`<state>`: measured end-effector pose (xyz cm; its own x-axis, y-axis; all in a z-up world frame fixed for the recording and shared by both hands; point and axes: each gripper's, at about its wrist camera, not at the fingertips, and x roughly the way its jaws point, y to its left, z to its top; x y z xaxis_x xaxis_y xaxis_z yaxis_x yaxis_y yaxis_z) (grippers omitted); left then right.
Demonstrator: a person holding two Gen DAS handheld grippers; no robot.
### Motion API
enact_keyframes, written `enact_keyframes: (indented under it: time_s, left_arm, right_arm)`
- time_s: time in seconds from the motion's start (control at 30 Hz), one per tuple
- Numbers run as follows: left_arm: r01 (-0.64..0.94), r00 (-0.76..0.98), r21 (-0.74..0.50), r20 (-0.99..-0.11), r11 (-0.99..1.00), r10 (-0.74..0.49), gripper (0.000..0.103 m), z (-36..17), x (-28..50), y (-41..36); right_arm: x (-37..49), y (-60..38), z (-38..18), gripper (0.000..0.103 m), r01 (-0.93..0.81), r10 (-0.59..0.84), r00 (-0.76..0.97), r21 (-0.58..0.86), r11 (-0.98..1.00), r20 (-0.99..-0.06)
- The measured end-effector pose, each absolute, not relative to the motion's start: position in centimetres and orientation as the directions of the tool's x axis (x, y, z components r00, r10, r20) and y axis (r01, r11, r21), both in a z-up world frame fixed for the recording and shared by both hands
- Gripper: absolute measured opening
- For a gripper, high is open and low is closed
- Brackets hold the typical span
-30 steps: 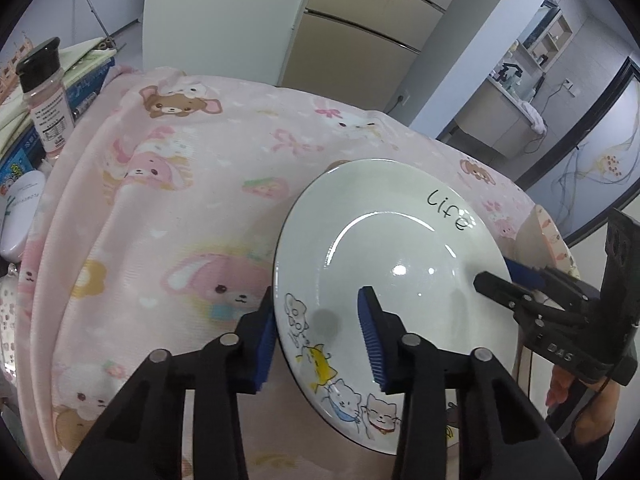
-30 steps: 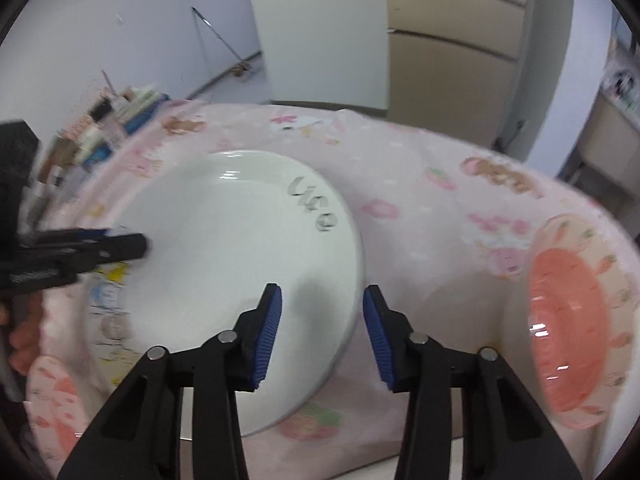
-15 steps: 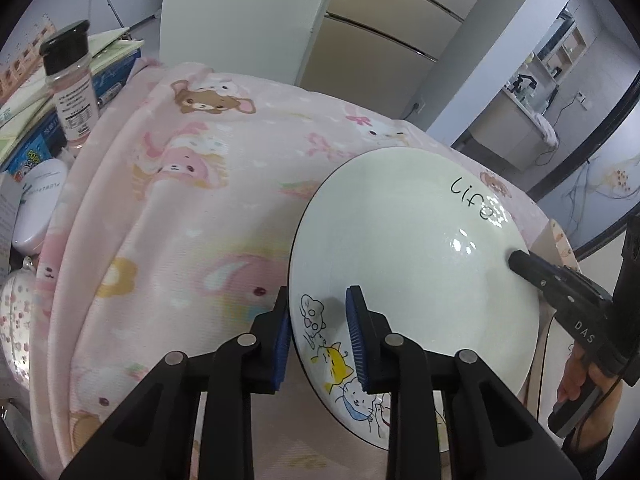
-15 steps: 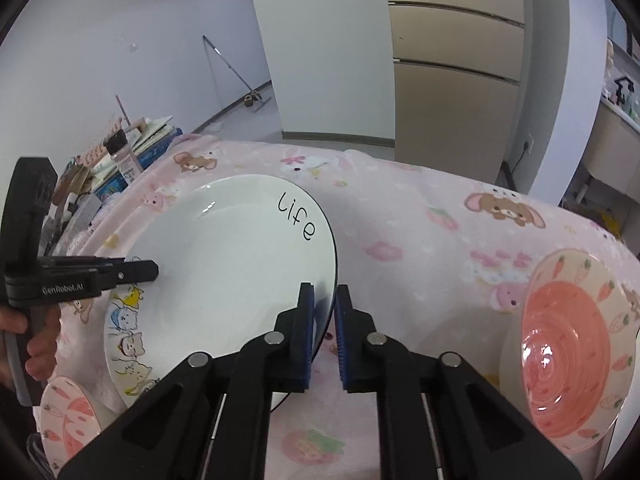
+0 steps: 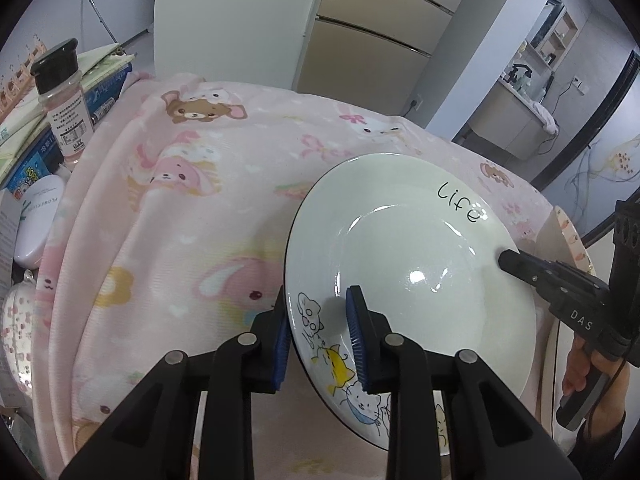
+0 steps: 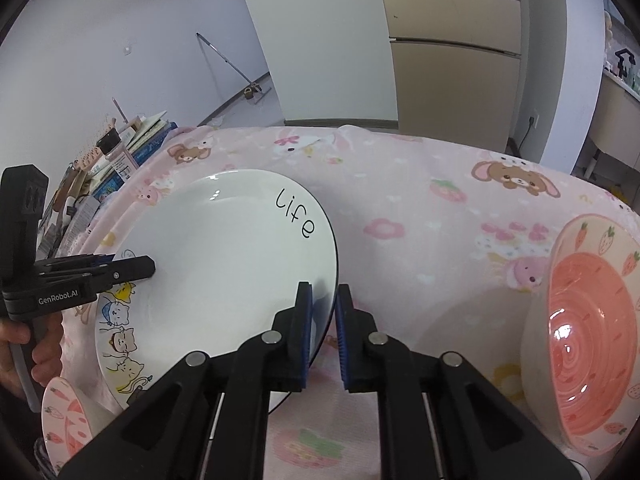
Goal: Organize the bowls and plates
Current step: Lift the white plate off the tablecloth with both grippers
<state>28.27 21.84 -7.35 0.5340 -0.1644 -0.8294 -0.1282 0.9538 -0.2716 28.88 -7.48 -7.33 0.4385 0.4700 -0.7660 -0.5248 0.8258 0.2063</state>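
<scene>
A white plate [image 5: 408, 264] with "Life" lettering and cat drawings is held up off the pink cloth, tilted, between both grippers. My left gripper [image 5: 318, 308] is shut on its near left rim by the cat drawings, one blue pad under the rim and one on top. My right gripper [image 6: 323, 296] is shut on the opposite rim, with the edge pinched between its pads. Each gripper shows in the other's view: the right gripper [image 5: 508, 258], the left gripper [image 6: 136, 270]. A pink strawberry bowl [image 6: 580, 340] stands tilted at the right.
A pink cartoon cloth [image 5: 180, 216] covers the table. A spice bottle [image 5: 64, 92], stacked books [image 5: 100, 76] and a white compact [image 5: 38, 220] crowd the left edge. A small pink carrot dish [image 6: 64, 416] lies near the front left. A person's hand [image 6: 16, 344] holds the left gripper.
Both grippers' jaws closed from wide apart onto the plate's opposite rims. The plate has risen a little and now tilts off the cloth.
</scene>
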Motion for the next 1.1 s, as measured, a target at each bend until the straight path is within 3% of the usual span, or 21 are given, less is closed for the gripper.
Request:
enact_keyframes:
  time_s: [0.3, 0.43, 0.6, 1.1]
  left_arm:
    - [-0.134, 0.54, -0.268, -0.827, 0.954, -0.157, 0.028, -7.5, 28.3, 21.8]
    - [-0.142, 0.556, -0.262, -0.819, 0.954, -0.142, 0.026, -7.5, 28.2, 21.7]
    - [-0.155, 0.58, -0.359, -0.787, 0.92, -0.209, 0.018, -7.9, 28.1, 23.2]
    - [-0.09, 0.687, -0.28, -0.712, 0.956, -0.144, 0.018, -1.6, 26.3, 20.6]
  right_arm:
    - [28.9, -7.0, -8.3, 0.022, -0.523, 0.505, 0.374, 0.273, 0.807, -0.778]
    - [28.7, -6.9, -8.2, 0.021, -0.519, 0.491, 0.393, 0.253, 0.816, -0.777]
    - [28.7, -7.2, -8.1, 0.017, -0.504, 0.49, 0.423, 0.251, 0.826, -0.762]
    - [27.8, -9.3, -3.3, 0.016, -0.506, 0.525, 0.542, 0.244, 0.827, -0.656]
